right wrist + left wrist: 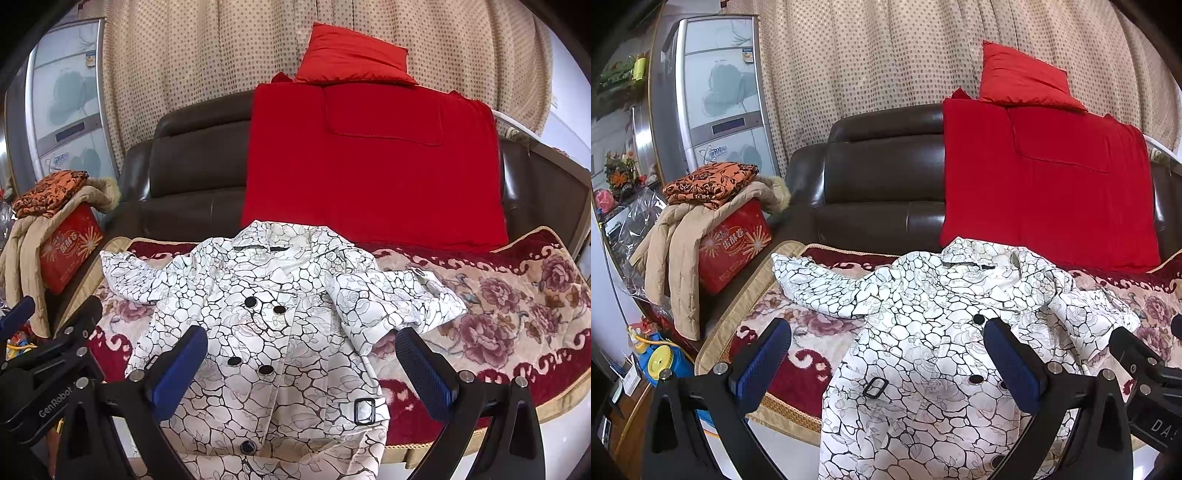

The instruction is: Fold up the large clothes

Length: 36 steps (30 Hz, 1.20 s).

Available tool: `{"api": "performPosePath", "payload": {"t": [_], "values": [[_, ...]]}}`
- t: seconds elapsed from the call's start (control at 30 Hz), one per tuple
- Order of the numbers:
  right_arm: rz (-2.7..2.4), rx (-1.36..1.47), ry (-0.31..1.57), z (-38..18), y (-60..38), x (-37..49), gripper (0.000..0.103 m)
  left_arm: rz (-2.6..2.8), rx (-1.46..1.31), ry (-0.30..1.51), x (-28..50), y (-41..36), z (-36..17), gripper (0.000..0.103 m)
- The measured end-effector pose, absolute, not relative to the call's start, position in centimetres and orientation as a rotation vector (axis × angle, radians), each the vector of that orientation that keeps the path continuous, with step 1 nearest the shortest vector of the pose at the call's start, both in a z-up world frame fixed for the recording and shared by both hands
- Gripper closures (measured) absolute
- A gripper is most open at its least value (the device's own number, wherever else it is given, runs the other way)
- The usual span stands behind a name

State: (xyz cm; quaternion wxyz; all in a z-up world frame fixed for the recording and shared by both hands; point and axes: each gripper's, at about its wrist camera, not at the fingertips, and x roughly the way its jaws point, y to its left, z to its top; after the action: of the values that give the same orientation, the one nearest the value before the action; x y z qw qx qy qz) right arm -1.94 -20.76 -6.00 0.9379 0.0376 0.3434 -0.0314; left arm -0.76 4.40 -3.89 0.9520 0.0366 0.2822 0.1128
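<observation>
- Our left gripper hangs above the near half of a white double-breasted coat printed with black crackle lines; its blue pads stand wide apart and hold nothing.
- Our right gripper is just as wide open and just as empty, with the coat's front and black buttons straight ahead between its fingers.
- The coat lies front-up on a floral sofa blanket, collar on the far side from both tools, hem spilling over the near edge below them.
- We judge folding not yet begun: the left sleeve stretches out ahead-left of the left tool, the right sleeve lies crumpled ahead-right of the right tool.
- To do it well, we would pinch each sleeve near its cuff, taking one layer only, and carry it flat across the chest.
- The belt buckle sits by the right tool's near side; we would steer clear of snagging it.
</observation>
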Motion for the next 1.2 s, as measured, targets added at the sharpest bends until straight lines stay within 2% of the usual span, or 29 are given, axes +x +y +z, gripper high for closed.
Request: {"api": "performPosePath", "payload": {"t": [0.63,1.0,1.2], "values": [[-0.053,0.076,0.748,-8.0,-21.2,-0.3,0.000,0.210,0.083,0.624,1.0,4.1,-5.6,0.000],[-0.140,0.418,0.899,-17.3,-34.3,5.3,0.000,0.206,0.092,0.745,3.9,4.5,-9.6,0.000],[-0.172,0.651,0.890,-21.8,-42.4,8.1,0.000,0.172,0.138,0.817,5.9,3.2,-12.2,0.000]]}}
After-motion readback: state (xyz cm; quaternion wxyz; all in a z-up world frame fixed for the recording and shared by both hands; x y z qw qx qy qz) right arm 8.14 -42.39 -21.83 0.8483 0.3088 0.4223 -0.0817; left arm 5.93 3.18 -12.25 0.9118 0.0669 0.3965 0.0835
